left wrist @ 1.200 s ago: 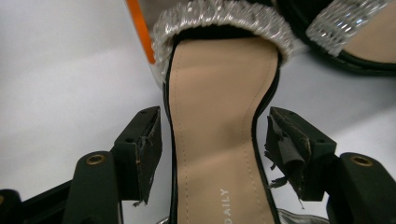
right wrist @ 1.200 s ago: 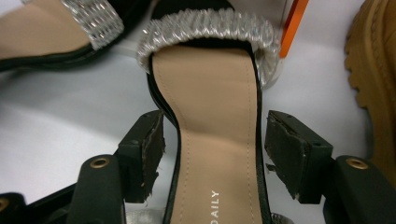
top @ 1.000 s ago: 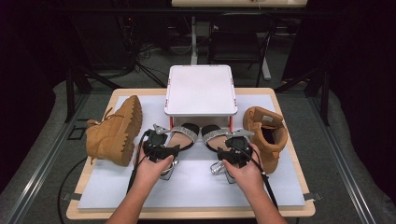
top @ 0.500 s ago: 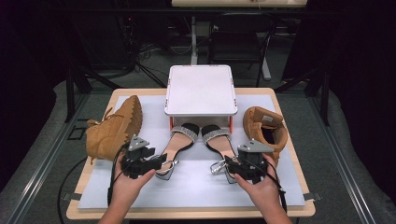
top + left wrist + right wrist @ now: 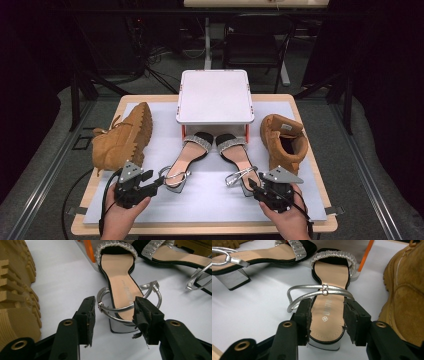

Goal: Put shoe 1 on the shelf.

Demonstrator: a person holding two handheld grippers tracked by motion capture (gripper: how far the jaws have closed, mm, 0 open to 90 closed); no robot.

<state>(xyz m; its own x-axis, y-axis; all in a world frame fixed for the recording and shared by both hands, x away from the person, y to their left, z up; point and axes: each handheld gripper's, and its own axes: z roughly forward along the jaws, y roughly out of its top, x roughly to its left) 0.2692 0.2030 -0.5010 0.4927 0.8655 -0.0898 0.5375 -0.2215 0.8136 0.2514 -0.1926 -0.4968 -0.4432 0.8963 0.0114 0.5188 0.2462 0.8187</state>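
A pair of black block-heeled sandals with glittery silver toe bands and silver ankle straps is lying in the middle of the white table mat (image 5: 150,130), toes tucked under a white square tray on orange legs (image 5: 214,96). The left sandal (image 5: 186,156) is seen angled with its heel toward the left gripper (image 5: 159,182); the right sandal (image 5: 239,159) is angled with its heel toward the right gripper (image 5: 252,186).

In the left gripper view, the jaws are being held wide apart, nothing gripped; the silver strap and mirrored heel of the left sandal (image 5: 120,290) are lying just beyond the worn black pads (image 5: 90,320), and contact cannot be told. In the right gripper view, the jaws are likewise spread, flanking the heel end of the right sandal (image 5: 330,302) without clamping it; whether the pads (image 5: 350,322) are touching the sole cannot be told.

A tan suede lace-up boot with a lugged sole (image 5: 124,136) is lying on its side left of the sandals, and a matching tan boot (image 5: 284,141) is standing right of them. Each gripper is being held by a hand (image 5: 120,220) at the near table edge.
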